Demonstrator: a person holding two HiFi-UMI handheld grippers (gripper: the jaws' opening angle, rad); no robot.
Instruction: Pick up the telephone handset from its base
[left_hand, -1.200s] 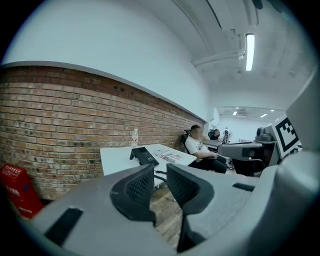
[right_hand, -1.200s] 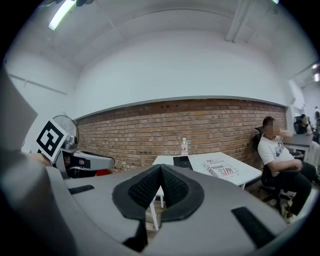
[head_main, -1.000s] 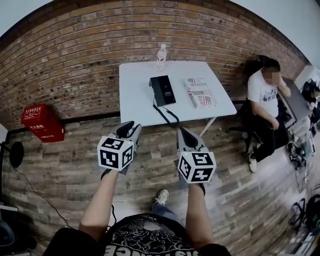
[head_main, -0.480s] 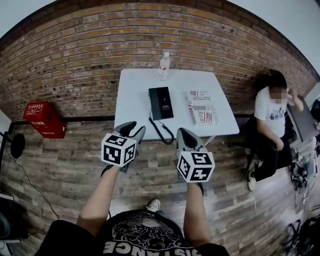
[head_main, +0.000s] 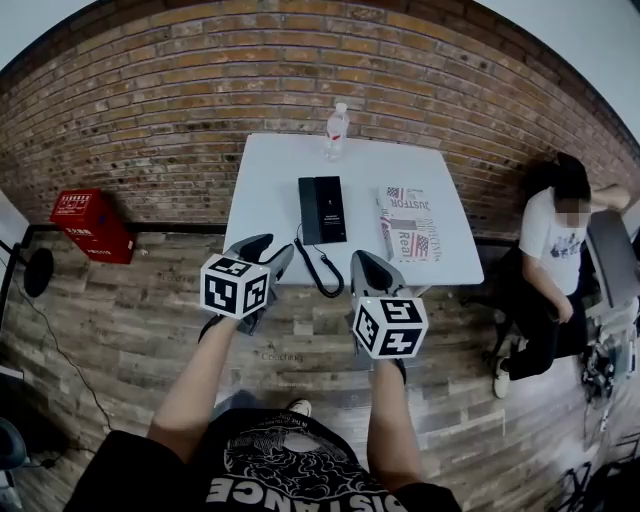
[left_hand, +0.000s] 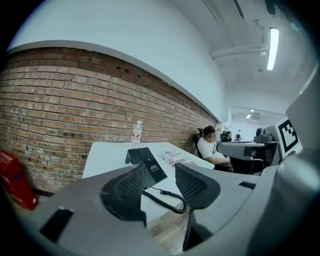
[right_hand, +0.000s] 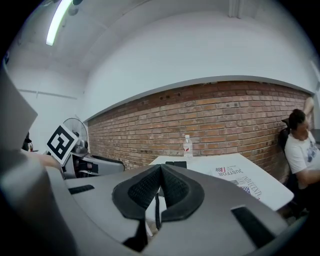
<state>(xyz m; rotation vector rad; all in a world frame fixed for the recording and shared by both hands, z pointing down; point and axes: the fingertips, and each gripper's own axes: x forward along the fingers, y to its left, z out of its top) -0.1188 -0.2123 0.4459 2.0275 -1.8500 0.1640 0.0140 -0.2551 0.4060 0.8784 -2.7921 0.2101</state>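
A black telephone (head_main: 322, 209) lies on the white table (head_main: 270, 180), its handset resting on the base and its coiled cord (head_main: 320, 275) hanging over the front edge. Both grippers hang in the air short of that edge, apart from the phone. My left gripper (head_main: 262, 252) is left of the cord; in its own view the left gripper (left_hand: 159, 182) has its jaws opening wide, nothing between them, the telephone (left_hand: 146, 162) showing far beyond the gap. My right gripper (head_main: 365, 265) is right of the cord; in its view the right gripper (right_hand: 160, 187) has its pads meeting, holding nothing.
A water bottle (head_main: 336, 130) stands at the table's back edge and a newspaper (head_main: 408, 222) lies right of the phone. A brick wall runs behind. A person (head_main: 555, 250) sits on a chair at the right. A red box (head_main: 90, 225) sits on the floor at left.
The table has come closer as both grippers moved forward toward its front edge. The left jaws have spread apart. The right jaws look unchanged.
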